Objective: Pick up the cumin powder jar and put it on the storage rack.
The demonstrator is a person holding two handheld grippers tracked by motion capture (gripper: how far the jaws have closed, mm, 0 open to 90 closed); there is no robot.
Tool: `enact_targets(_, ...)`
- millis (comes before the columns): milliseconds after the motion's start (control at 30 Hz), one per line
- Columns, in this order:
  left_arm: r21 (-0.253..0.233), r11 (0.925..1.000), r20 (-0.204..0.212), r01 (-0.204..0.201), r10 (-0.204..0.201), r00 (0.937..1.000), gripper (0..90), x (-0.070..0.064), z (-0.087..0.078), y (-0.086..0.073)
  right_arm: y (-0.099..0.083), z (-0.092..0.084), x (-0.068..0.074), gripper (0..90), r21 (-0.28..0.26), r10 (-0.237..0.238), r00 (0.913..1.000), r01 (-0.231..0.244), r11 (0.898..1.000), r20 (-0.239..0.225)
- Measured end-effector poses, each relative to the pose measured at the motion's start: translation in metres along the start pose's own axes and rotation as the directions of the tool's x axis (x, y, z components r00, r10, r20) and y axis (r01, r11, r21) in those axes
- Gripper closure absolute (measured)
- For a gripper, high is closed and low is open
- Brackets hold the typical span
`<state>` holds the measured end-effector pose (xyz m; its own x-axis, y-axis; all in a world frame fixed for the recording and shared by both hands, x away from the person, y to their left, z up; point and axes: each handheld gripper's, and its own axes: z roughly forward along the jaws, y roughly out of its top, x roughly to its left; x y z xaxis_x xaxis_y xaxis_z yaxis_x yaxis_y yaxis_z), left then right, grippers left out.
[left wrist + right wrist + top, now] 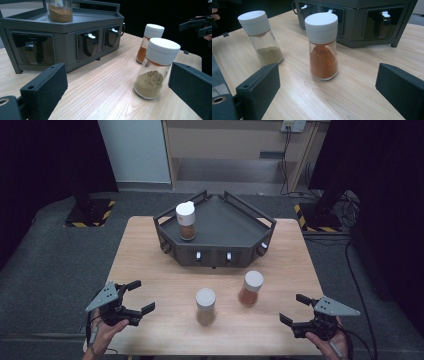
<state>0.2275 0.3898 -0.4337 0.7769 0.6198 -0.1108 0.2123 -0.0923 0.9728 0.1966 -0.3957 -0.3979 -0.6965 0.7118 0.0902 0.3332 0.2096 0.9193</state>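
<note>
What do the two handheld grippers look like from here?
Both the left gripper and right gripper are black, each with two flat, blocky, matt-textured jaws and a grey three-cornered plate on top. A dark cable trails from the right one across the floor. Bare hands hold them; no sleeves are visible.

High view overhead; gripper views low, sharing both jars [156,68].

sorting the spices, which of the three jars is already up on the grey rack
The jar of brown powder, standing on the rack's top tray at its left. The tan-powder jar and orange-powder jar stand on the table in front.
</note>
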Motion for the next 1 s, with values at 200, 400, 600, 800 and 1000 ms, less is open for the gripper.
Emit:
enact_targets(200, 0.003, 1.0, 0.002, -0.002, 0.002, 1.0, 1.4, 0.0, 0.0, 0.0, 0.0, 0.0, -0.002, 6.0, -0.006, 0.009, 0.9999, -0.009, 1.0, -0.008)
enact_targets(400, 0.003, 1.0, 0.001, 0.002, -0.002, 1.0, 1.4, 0.001, 0.0, 0.0, 0.0, -0.001, -0.002, 5.9, -0.017, 0.016, 0.9998, -0.016, 1.0, -0.008)
enact_targets(600, 0.004, 1.0, 0.001, 0.005, -0.005, 1.0, 1.4, 0.001, 0.0, 0.0, 0.0, -0.003, -0.005, 5.9, -0.039, 0.04, 0.9991, -0.04, 0.998, -0.015)
enact_targets(800, 0.007, 1.0, -0.001, 0.007, -0.007, 1.0, 1.4, 0.001, 0.0, 0.0, 0.006, 0.0, -0.006, 5.9, -0.043, 0.038, 0.9987, -0.04, 0.998, -0.033)
enact_targets(1000, 0.009, 0.9999, 0.0, 0.009, -0.009, 1.0, 1.4, 0.001, 0.0, 0.0, 0.016, -0.001, -0.005, 5.9, -0.037, 0.013, 0.9992, -0.015, 0.999, -0.038)
